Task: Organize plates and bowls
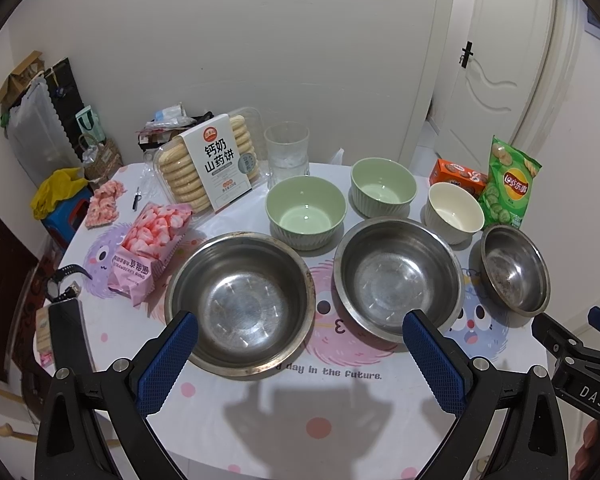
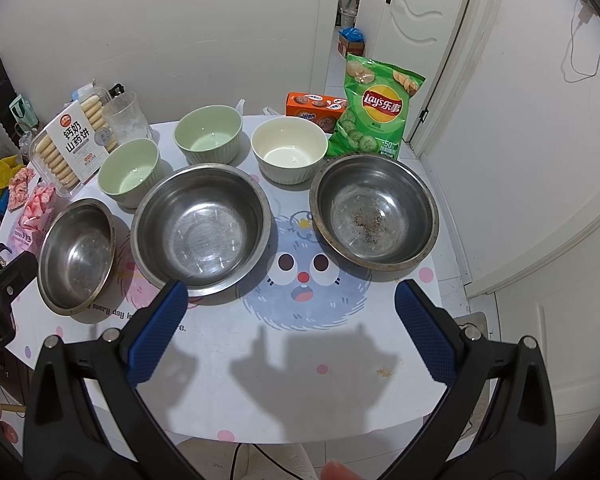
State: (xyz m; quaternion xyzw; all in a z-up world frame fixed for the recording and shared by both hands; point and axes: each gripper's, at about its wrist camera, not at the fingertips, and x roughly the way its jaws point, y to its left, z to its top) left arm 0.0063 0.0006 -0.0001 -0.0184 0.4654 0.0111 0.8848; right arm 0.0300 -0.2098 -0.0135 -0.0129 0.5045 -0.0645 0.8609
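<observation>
Six bowls stand on the table [image 1: 260, 432] in two rows. In front, three steel ones sit side by side: the left steel bowl [image 1: 240, 304], the middle steel bowl [image 1: 398, 280] and the right steel bowl [image 1: 514, 270]. Behind them stand two ribbed green bowls, the left green bowl [image 1: 306, 212] and the far green bowl [image 1: 383, 187], and a cream bowl [image 1: 454, 212] just beside the right steel bowl. All are upright and empty of food.

The left gripper [image 1: 300, 332] hovers above the near table edge, its blue-padded fingers [image 1: 168, 364] spread wide apart and holding nothing; the left steel bowl lies just beyond them. The right gripper [image 2: 291, 300] hangs likewise, fingers [image 2: 426, 338] wide apart and empty, over a blue cartoon figure printed on the tablecloth.

Only the right wrist view shows dark specks on the bottom of the right steel bowl and crumbs on the cloth near the right finger. Only the left wrist view shows the pink strawberry-ring bag [image 1: 150, 248] clearly, and a wristwatch [image 1: 62, 280] at the table's left edge. Both views show the biscuit tray [image 1: 208, 162], a clear glass [image 1: 287, 152], an orange box [image 1: 456, 176] and a green chips bag [image 1: 508, 182] along the back.
</observation>
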